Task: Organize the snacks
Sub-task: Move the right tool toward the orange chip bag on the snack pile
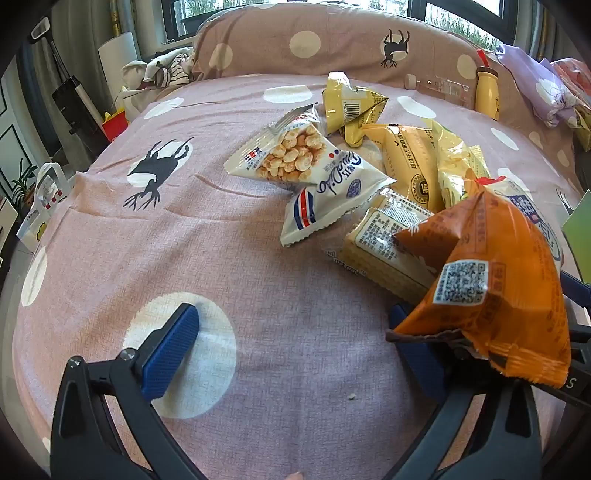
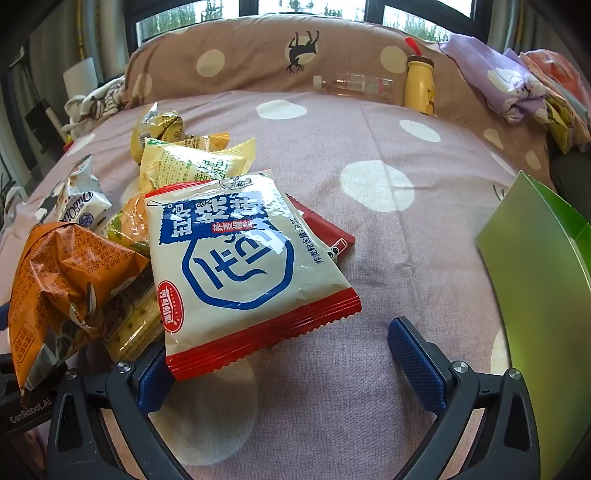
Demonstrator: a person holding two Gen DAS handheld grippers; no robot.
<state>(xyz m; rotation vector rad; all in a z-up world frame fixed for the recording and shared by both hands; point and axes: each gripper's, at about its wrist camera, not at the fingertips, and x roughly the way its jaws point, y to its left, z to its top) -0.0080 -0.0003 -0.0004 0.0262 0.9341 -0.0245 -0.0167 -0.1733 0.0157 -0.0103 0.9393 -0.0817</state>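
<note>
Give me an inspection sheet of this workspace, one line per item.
Surface: pink bedsheet with white dots and deer prints, lightly wrinkled.
Job's things: snack packets heaped together; orange packet, white-and-red packet, popcorn packet, cracker pack, yellow packets behind.
Clutter: green box at the right edge; clear bottle and yellow bottle by the pillow; one crumb.
Grippers: left gripper jaws wide apart, orange packet draped over one finger; right gripper jaws wide apart, white-and-red packet's edge overlapping one finger.
Cables: nothing seen.
Surroundings: windows, folded bedding, bags beside the bed.
</note>
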